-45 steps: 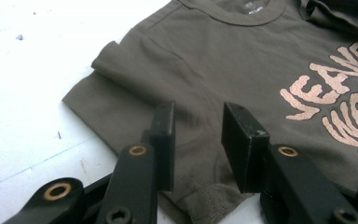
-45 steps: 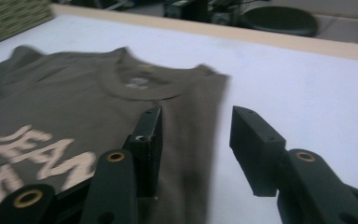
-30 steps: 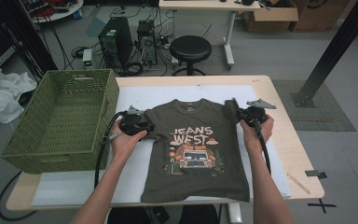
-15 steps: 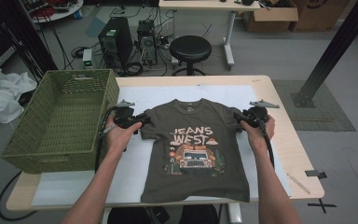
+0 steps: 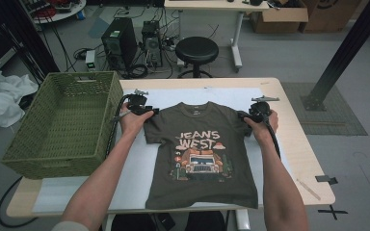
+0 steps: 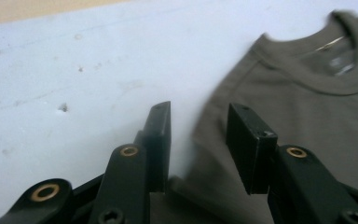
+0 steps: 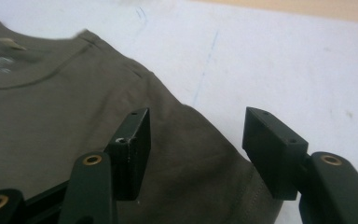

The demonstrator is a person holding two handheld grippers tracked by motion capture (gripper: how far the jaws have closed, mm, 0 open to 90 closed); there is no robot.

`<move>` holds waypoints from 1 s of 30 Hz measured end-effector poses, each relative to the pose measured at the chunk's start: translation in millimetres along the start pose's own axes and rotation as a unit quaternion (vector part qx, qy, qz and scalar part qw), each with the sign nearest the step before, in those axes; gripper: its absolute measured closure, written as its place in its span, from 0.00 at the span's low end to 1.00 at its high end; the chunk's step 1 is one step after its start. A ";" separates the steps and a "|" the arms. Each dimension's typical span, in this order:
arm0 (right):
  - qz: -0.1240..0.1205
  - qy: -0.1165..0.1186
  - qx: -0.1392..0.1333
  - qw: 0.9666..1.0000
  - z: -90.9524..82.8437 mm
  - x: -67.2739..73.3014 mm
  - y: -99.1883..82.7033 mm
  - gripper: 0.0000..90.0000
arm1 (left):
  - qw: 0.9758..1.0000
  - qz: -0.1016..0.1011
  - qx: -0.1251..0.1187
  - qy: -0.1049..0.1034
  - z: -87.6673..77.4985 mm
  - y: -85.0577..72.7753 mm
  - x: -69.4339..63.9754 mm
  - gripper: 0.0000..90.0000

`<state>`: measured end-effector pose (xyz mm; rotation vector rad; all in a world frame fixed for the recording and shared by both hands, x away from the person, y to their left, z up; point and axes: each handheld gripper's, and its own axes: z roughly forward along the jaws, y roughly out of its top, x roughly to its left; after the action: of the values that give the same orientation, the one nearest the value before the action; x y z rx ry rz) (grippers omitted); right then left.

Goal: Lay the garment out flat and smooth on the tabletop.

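From above, the olive cotton T-shirt (image 5: 200, 154) lies flat on my table's white mat (image 5: 139, 168), its hem cut off below. My left hand-held gripper (image 6: 198, 144) has just opened astride the sleeve edge. My right hand-held gripper (image 7: 196, 154) has opened too, over the soft shoulder.

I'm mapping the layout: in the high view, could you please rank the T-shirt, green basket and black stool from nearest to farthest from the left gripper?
From the left gripper:
1. T-shirt, at its jaws, by the sleeve.
2. Green basket, just beyond it on the table's left.
3. Black stool, on the floor behind the table.
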<state>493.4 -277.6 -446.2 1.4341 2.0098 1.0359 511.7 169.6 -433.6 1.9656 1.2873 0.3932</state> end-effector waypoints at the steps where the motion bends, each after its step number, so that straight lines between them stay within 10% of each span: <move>1: 0.002 -0.001 0.009 1.000 3.5 -1.2 -2.1 0.47 | 1.000 -0.003 0.003 -0.003 4.0 -1.1 2.2 0.68; 6: -0.010 0.005 0.018 1.000 5.1 -0.2 -0.8 0.74 | 1.000 0.020 0.010 -0.007 8.1 -5.1 2.9 0.77; 10: 0.012 0.043 0.026 0.999 4.9 -0.7 0.7 0.99 | 0.998 -0.004 0.026 -0.051 7.5 -1.6 7.7 1.00; 13: 0.002 0.015 0.005 1.000 0.6 -2.3 9.6 0.99 | 0.999 -0.012 -0.025 -0.032 1.3 6.2 12.5 1.00; 17: -0.009 -0.029 -0.065 0.997 -6.7 -5.0 22.5 0.92 | 0.994 -0.013 -0.107 -0.025 -3.8 18.0 11.9 0.99; 21: -0.004 -0.048 -0.048 0.998 -8.0 -10.5 18.3 0.67 | 0.995 -0.042 -0.081 -0.026 -2.2 16.6 14.5 0.78; 24: 0.009 -0.060 -0.016 0.998 -18.6 -16.0 11.6 0.67 | 0.996 -0.046 -0.071 -0.014 -9.4 12.9 15.6 0.73; 30: 0.043 -0.013 -0.048 0.998 -50.5 -14.2 -5.5 0.62 | 0.997 -0.051 -0.065 -0.004 -29.9 7.7 1.1 0.69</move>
<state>458.4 -307.5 -420.5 1.4860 1.8673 1.1279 499.1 181.2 -408.0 1.7836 1.3163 0.4085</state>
